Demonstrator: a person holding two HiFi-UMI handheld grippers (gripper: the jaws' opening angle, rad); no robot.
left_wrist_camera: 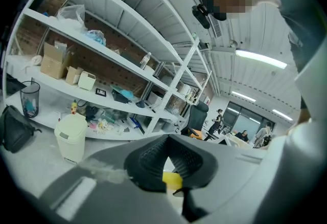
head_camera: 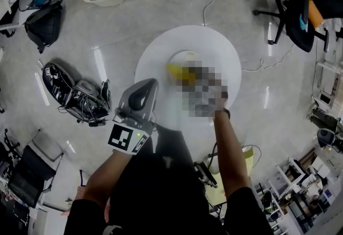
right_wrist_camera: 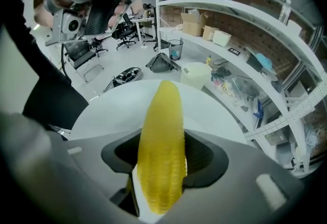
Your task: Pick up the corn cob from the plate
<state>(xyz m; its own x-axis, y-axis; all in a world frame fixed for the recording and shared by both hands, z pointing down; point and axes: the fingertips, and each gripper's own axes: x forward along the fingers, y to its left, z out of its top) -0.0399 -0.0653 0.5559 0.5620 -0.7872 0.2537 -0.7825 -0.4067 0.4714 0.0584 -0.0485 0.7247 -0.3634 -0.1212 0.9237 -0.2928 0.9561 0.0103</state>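
over the round white table [head_camera: 161,51], the right gripper [right_wrist_camera: 161,154] clamps the corn cob [right_wrist_camera: 161,115] by the plate [head_camera: 182,54]; raise it straight with a steady squeeze. left gripper [left_wrist_camera: 167,155] sits closed, empty.

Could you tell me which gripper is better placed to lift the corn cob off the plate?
Right. The right gripper is shut on the corn cob over the plate; the left gripper holds nothing, at the table's near edge.
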